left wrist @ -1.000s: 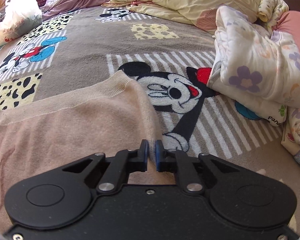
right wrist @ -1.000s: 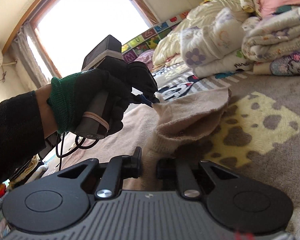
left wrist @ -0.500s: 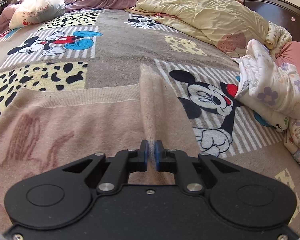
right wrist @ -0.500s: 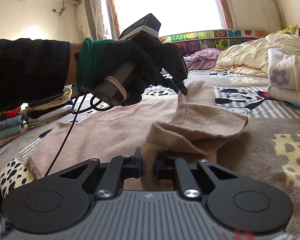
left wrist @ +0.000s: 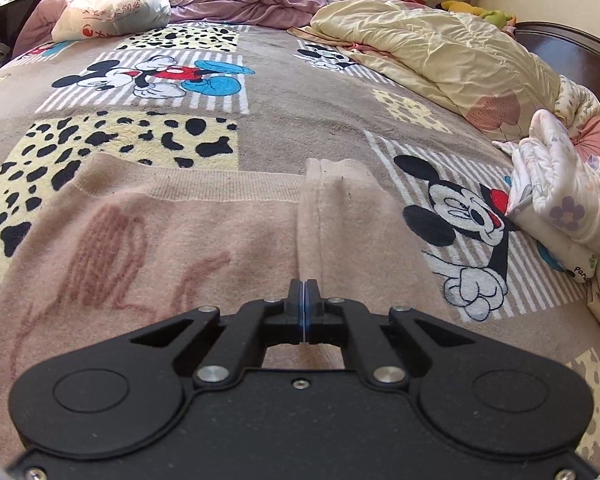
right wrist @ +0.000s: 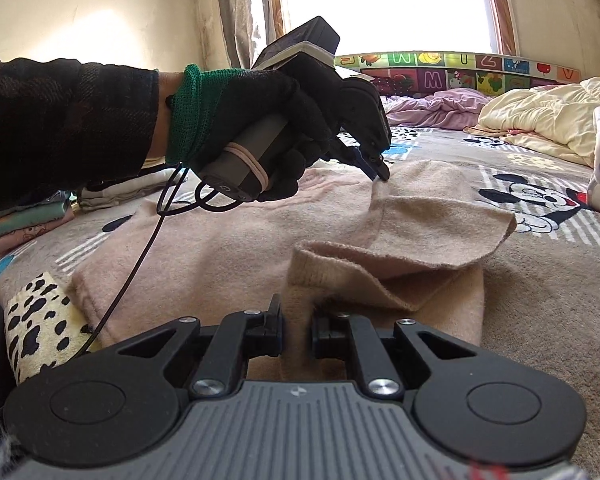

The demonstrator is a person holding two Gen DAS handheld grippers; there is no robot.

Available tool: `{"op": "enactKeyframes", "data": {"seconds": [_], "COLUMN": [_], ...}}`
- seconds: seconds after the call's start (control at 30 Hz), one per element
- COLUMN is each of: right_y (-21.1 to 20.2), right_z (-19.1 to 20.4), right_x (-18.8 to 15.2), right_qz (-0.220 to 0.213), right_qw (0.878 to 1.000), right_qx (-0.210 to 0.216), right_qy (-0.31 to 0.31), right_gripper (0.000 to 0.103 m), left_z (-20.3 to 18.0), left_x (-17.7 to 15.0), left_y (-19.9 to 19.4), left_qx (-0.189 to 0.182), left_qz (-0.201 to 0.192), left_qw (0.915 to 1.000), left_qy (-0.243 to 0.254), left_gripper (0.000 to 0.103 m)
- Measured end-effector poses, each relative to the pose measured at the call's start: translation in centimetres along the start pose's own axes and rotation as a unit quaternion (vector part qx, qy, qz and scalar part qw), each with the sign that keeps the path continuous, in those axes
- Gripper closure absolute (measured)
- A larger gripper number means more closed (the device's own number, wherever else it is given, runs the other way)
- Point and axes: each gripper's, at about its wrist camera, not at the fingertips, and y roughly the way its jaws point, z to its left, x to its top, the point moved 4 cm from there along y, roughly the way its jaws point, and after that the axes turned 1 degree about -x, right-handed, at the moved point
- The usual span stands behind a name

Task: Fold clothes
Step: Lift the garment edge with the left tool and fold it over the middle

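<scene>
A beige-pink knit sweater (left wrist: 180, 240) with faint red lettering lies spread on the cartoon-print blanket (left wrist: 300, 92). My left gripper (left wrist: 303, 288) is shut on a folded ridge of the sweater's side, its pads pressed tight together. The right wrist view shows that same left gripper (right wrist: 380, 170), held by a gloved hand (right wrist: 284, 128), pinching a raised peak of the sweater (right wrist: 260, 232). Close to the camera, my right gripper (right wrist: 298, 332) is shut on a thick bunched edge of the sweater. A folded flap lies between the two grips.
A cream quilt (left wrist: 440, 52) and a floral rolled quilt (left wrist: 560, 200) lie at the right. Further back are a white plastic bag (left wrist: 116, 0) and a purple blanket (left wrist: 252, 0). Folded clothes (right wrist: 32, 216) are stacked at the left. A dark headboard (left wrist: 572, 52) stands at the far right.
Both grippers carried the sweater's side across over its body, and the raised fold now sits lower. The right wrist view rolled to level. The left pads closed tighter.
</scene>
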Motion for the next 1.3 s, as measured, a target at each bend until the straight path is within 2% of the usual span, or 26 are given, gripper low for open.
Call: {"op": "enactKeyframes", "data": {"seconds": [0.13,0.2,0.3,0.33,0.37,0.47,0.6,0.7,0.8,0.87,0.93,1.0,1.07,1.1,1.17,1.27,1.3], "right_y": [0.7,1.4,2.1,2.2,2.1,0.3,-5.1,-8.0,-8.5,-8.5,-8.2,-7.6,-7.2,-6.9,-6.6,-6.2,-6.1], "right_z": [0.7,1.0,1.2,1.3,1.3,1.0,-1.0,-4.1,-8.1,-10.0,-10.4,-9.6,-8.5,-8.0,-7.2,-6.3,-5.9], "right_x": [0.1,0.1,-0.1,-0.1,-0.1,0.2,0.9,0.9,0.6,0.0,-0.4,-0.7,-0.8,-0.8,-0.7,-0.7,-0.7], "right_qz": [0.006,0.018,0.031,0.034,0.035,0.031,0.004,-0.021,-0.031,-0.036,-0.035,-0.03,-0.029,-0.029,-0.027,-0.022,-0.017], "right_qw": [1.0,1.0,0.999,0.999,0.999,0.999,0.998,0.997,0.988,0.979,0.976,0.98,0.984,0.986,0.987,0.989,0.991], "right_qx": [0.006,0.007,0.008,0.01,0.014,0.03,0.051,0.009,-0.038,-0.048,-0.054,-0.053,-0.043,-0.036,-0.026,-0.01,-0.006], "right_qy": [-0.002,-0.007,-0.016,-0.018,-0.019,0.0,0.038,0.068,0.144,0.197,0.206,0.187,0.17,0.162,0.153,0.143,0.133], "right_gripper": [0.089,0.089,0.088,0.085,0.077,0.052,0.04,0.035,0.035,0.037,0.042,0.045,0.048,0.053,0.055,0.055,0.055], "left_z": [0.3,0.0,-0.6,-0.9,-1.2,-1.6,-1.4,-1.1,-1.7,-2.3,-3.3,-4.3,-5.5,-5.8,-5.7,-4.8,-4.3], "left_x": [0.0,-0.6,-2.0,-2.7,-3.4,-5.3,-8.0,-10.1,-12.5,-13.7,-14.7,-15.7,-16.6,-16.9,-17.8,-19.3,-19.6], "left_y": [-0.7,-1.4,-2.7,-3.2,-4.0,-6.5,-10.7,-13.6,-16.4,-17.4,-17.2,-16.9,-16.0,-15.7,-14.8,-14.3,-14.4], "left_qx": [0.004,-0.011,-0.017,-0.017,-0.017,-0.024,-0.037,-0.05,-0.074,-0.093,-0.088,-0.083,-0.056,-0.047,-0.032,-0.015,-0.022], "left_qz": [-0.003,0.0,0.007,0.01,0.009,0.004,-0.012,-0.019,-0.025,-0.026,-0.023,-0.019,-0.022,-0.025,-0.019,-0.012,-0.011], "left_qw": [1.0,0.9999,0.9996,0.9994,0.9993,0.9989,0.9985,0.998,0.9965,0.995,0.9951,0.9951,0.9942,0.9934,0.9938,0.9954,0.9968], "left_qy": [0.009,0.011,0.021,0.027,0.032,0.041,0.037,0.034,0.028,0.026,0.038,0.051,0.089,0.102,0.105,0.094,0.077], "left_gripper": [0.103,0.103,0.095,0.088,0.078,0.062,0.06,0.054,0.046,0.041,0.038,0.038,0.042,0.05,0.091,0.092,0.092]}}
